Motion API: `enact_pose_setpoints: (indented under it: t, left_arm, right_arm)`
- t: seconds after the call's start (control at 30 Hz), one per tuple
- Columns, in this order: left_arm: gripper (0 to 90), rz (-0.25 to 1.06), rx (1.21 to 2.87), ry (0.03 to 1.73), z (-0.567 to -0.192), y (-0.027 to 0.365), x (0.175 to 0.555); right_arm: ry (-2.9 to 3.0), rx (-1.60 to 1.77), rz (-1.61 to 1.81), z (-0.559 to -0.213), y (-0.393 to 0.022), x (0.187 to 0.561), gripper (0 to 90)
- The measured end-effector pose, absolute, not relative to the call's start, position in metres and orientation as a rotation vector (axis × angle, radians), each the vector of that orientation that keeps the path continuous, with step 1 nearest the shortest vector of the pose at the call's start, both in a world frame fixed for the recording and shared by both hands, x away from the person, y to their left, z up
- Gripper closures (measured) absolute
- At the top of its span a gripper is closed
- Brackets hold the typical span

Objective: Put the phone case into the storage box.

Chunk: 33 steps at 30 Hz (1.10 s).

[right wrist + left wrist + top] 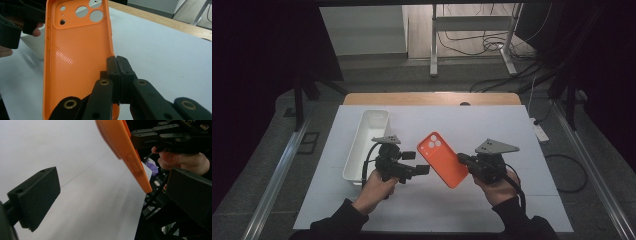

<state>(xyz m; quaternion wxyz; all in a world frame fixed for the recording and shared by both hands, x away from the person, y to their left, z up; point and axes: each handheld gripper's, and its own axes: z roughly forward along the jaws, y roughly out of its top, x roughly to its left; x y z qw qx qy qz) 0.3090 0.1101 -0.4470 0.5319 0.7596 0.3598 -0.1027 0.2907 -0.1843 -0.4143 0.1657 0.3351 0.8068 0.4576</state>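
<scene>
Overhead forward-down view; two close tongs-mounted views, all sharing orange case [442,158].

White sheet [492,131] covers most of the tabletop; a strip of bare wooden table edge [432,98] shows along its far side. Long white plastic bin [364,141] lies on the sheet's left part, lengthwise front to back. Beyond the table: grey floor, legs of a metal frame [472,37], loose black cables [507,47]. White power strip [540,131] lies on the floor at right.
</scene>
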Motion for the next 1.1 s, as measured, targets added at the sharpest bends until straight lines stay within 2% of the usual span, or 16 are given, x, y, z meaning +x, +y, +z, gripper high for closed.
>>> enact_pose_setpoints:
  t: [0.4,0.57,0.87,1.1]
  left_arm:
    - [0.4,-0.295,1.796,0.866,-0.451,0.098,0.314]
    - [4.0,-0.301,1.801,0.875,-0.452,0.094,0.316]
    - [22.4,-0.373,1.760,0.884,-0.455,0.093,0.318]
    - [43.2,-0.439,1.736,0.884,-0.457,0.093,0.319]
  right_arm:
    - [2.313,0.932,1.306,-0.415,-0.176,0.286,89.1]
    - [2.313,0.922,1.316,-0.415,-0.174,0.285,89.1]
    - [2.320,0.910,1.320,-0.416,-0.171,0.283,89.1]
    - [2.322,0.903,1.327,-0.416,-0.168,0.282,89.1]
